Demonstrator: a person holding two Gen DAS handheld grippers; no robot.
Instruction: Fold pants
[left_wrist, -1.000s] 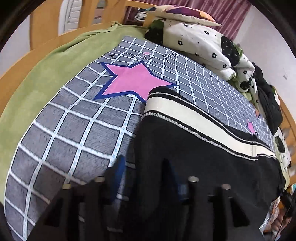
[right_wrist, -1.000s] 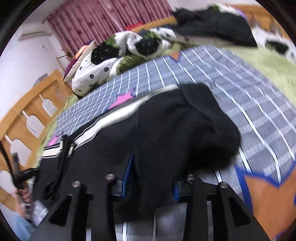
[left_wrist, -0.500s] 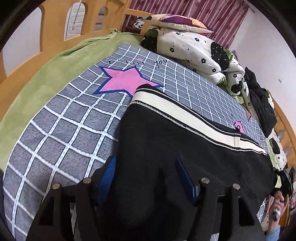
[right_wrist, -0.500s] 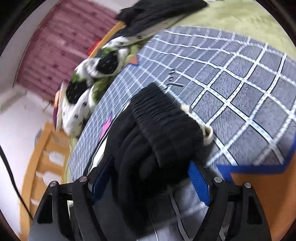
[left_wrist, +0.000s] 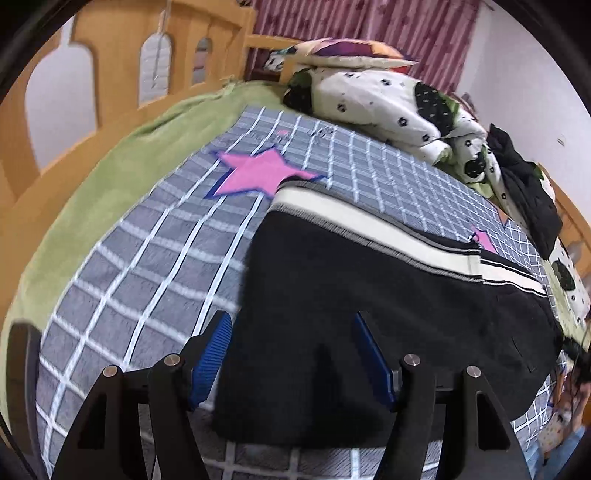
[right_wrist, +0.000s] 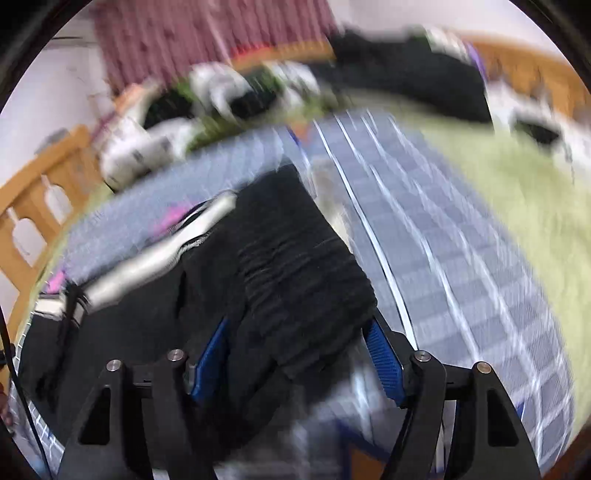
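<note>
Black pants (left_wrist: 369, 288) with a cream side stripe (left_wrist: 369, 229) lie folded on the grey checked blanket. My left gripper (left_wrist: 291, 354) hovers over their near edge, jaws open, with the cloth lying loose below and between the blue pads. The right wrist view is blurred. There my right gripper (right_wrist: 295, 350) straddles the ribbed black end (right_wrist: 295, 266) of the pants. Its jaws are closing, and the pads stand at either side of the cloth without pinching it.
The blanket (left_wrist: 147, 266) bears a pink star (left_wrist: 258, 173) and lies on a green sheet (left_wrist: 129, 177). A bunched white flowered quilt (left_wrist: 388, 99) and a heap of dark clothes (left_wrist: 528, 192) lie at the far side. A wooden bed rail (left_wrist: 110, 48) runs behind.
Both grippers let go of the black cloth and their jaws spread. The left one drew back and rose a little. The right one swung sideways and its jaws have since narrowed slightly.
</note>
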